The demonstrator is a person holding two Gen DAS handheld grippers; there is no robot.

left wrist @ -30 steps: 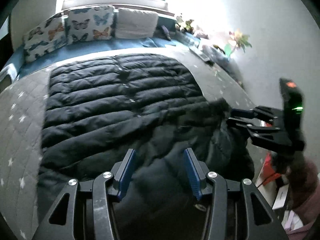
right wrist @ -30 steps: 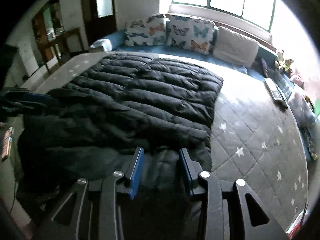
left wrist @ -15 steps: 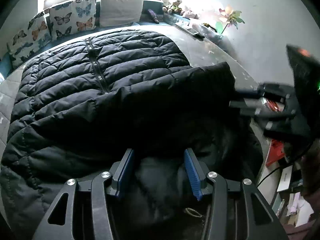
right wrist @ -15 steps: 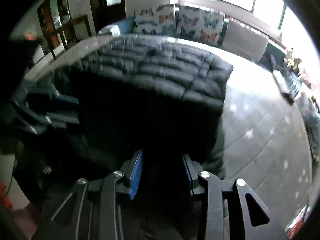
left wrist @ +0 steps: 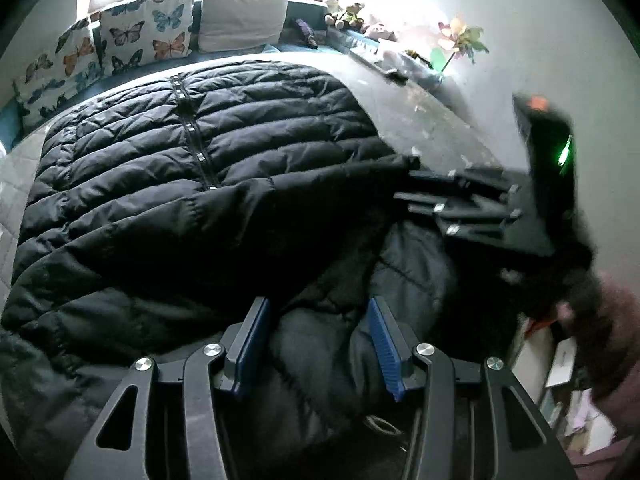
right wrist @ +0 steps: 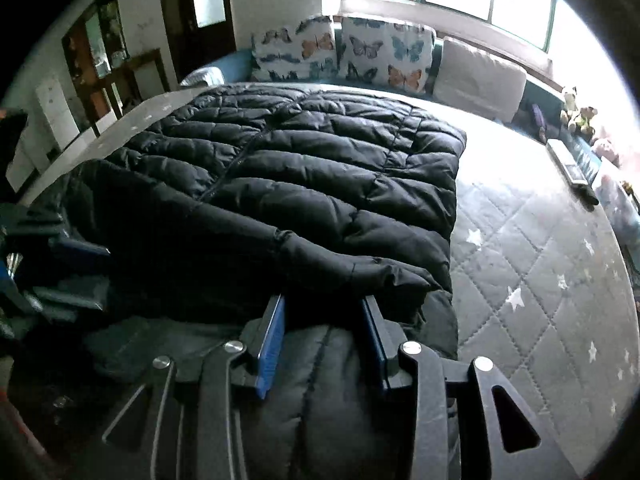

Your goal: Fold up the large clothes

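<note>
Left wrist view: the left claw [left wrist: 318, 338], fingers apart, straddles dark jacket [left wrist: 192, 184] fabric at the bed's [left wrist: 424, 108] near edge without clamping it. The right claw [left wrist: 416, 188] touches a folded sleeve; I cannot tell its grip here. Butterfly pillows [left wrist: 144, 36] line the far edge.

Right wrist view: the right claw [right wrist: 324, 336], fingers apart, has jacket [right wrist: 320, 168] bulk between them. A remote [right wrist: 568, 162] lies at the bed's [right wrist: 540, 280] right edge.

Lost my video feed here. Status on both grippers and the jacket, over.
Left gripper open, jacket fabric between fingers. Right gripper open over the folded sleeve. Jacket spread on star-print mattress, bottom edge bunched. Nothing in the way.
</note>
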